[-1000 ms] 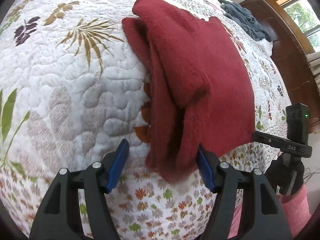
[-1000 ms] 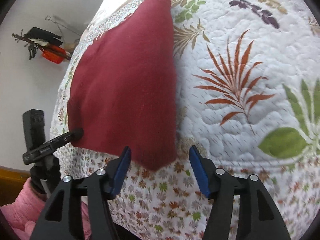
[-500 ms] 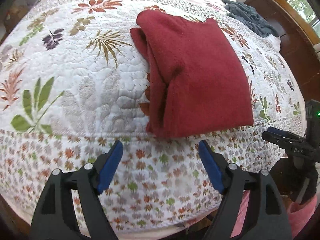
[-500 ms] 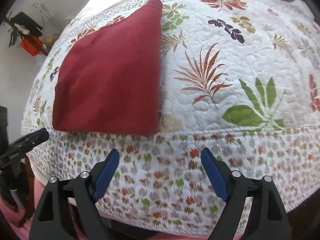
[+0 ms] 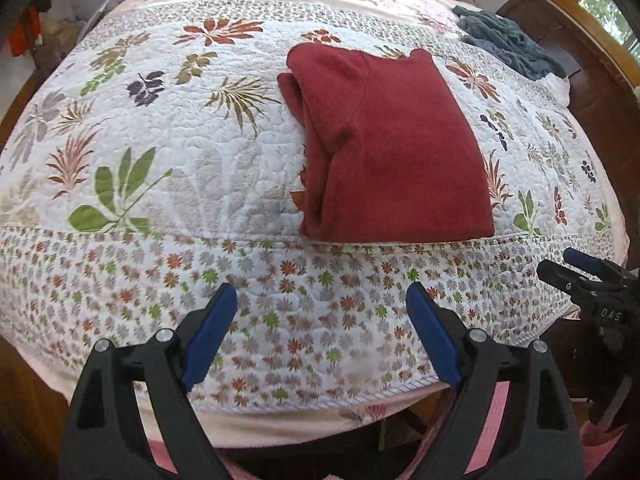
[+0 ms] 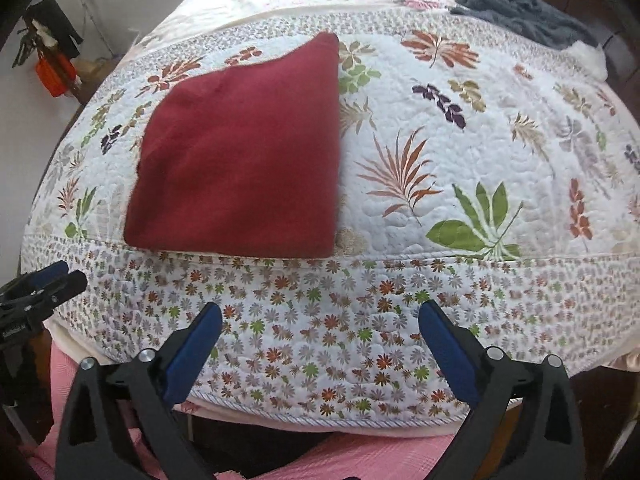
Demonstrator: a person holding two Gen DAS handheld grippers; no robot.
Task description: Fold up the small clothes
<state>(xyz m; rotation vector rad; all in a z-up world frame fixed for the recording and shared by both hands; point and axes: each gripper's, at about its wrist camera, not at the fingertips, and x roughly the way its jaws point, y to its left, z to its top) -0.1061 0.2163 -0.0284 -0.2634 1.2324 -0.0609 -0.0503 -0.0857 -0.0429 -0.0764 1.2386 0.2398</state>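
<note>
From the left wrist, the left claw [image 5: 320, 336] hangs released over the bed's leaf-patterned white quilt [image 5: 160, 152], apart from the folded dark red fleece garment [image 5: 396, 152]. From the right wrist, the right claw [image 6: 320, 344] gapes empty; the garment [image 6: 248, 160] lies near the bed's front edge.

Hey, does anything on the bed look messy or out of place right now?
Mostly tidy. The red garment lies folded on the quilt, though its left edge shows uneven, bunched layers. A crumpled grey-blue cloth lies unfolded at the far corner.
</note>
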